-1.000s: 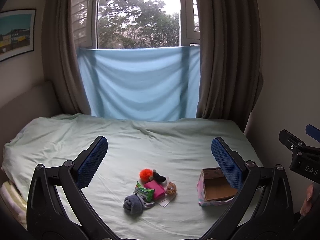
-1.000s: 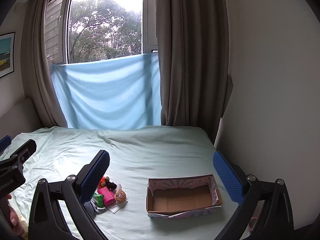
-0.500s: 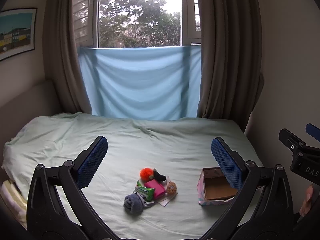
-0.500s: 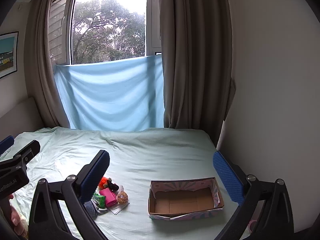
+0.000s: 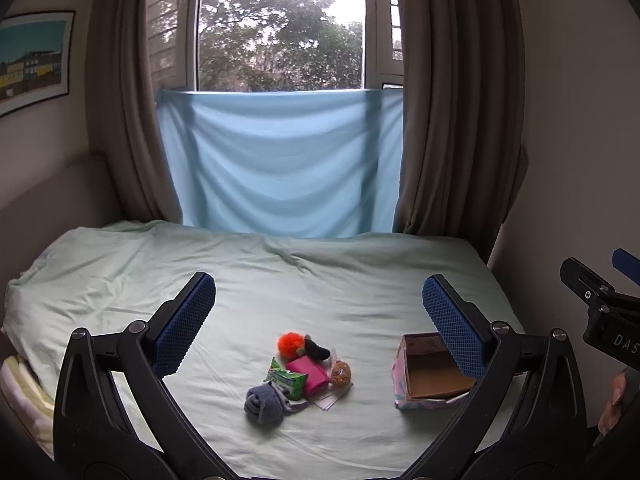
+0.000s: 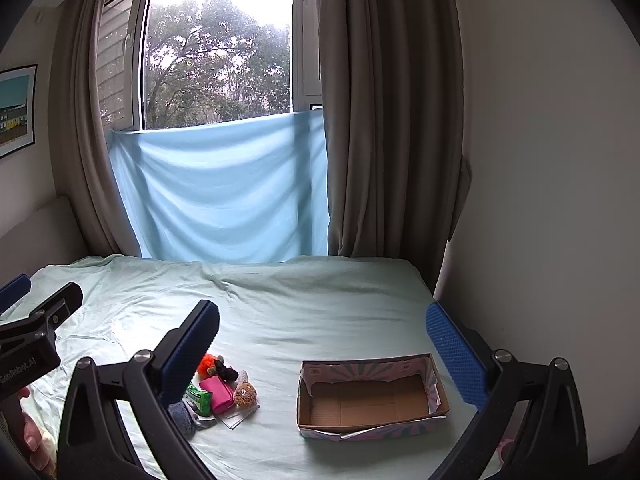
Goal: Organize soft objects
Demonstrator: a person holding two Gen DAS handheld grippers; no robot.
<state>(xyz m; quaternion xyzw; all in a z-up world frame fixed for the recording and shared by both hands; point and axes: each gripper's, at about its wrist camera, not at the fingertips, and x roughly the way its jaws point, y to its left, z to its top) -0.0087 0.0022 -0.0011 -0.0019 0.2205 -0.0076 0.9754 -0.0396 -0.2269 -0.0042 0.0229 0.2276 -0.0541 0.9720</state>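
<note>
Both grippers hovering over bed, jaws wide, holding nothing.
Left gripper [image 5: 316, 308] and right gripper [image 6: 322, 324] framing soft pile [image 5: 300, 372] at lower centre; box [image 6: 370, 398] sitting apart, lower right (bare sheet [image 6: 320, 300] lying between).

Both claws hang clear above the bed [image 5: 320, 280], wide apart. Ahead of the left claw [image 5: 316, 312] only the small heap of soft things [image 5: 300, 376] lies; ahead of the right claw [image 6: 324, 336] the open box [image 6: 370, 396]. Bare sheet separates them.
</note>
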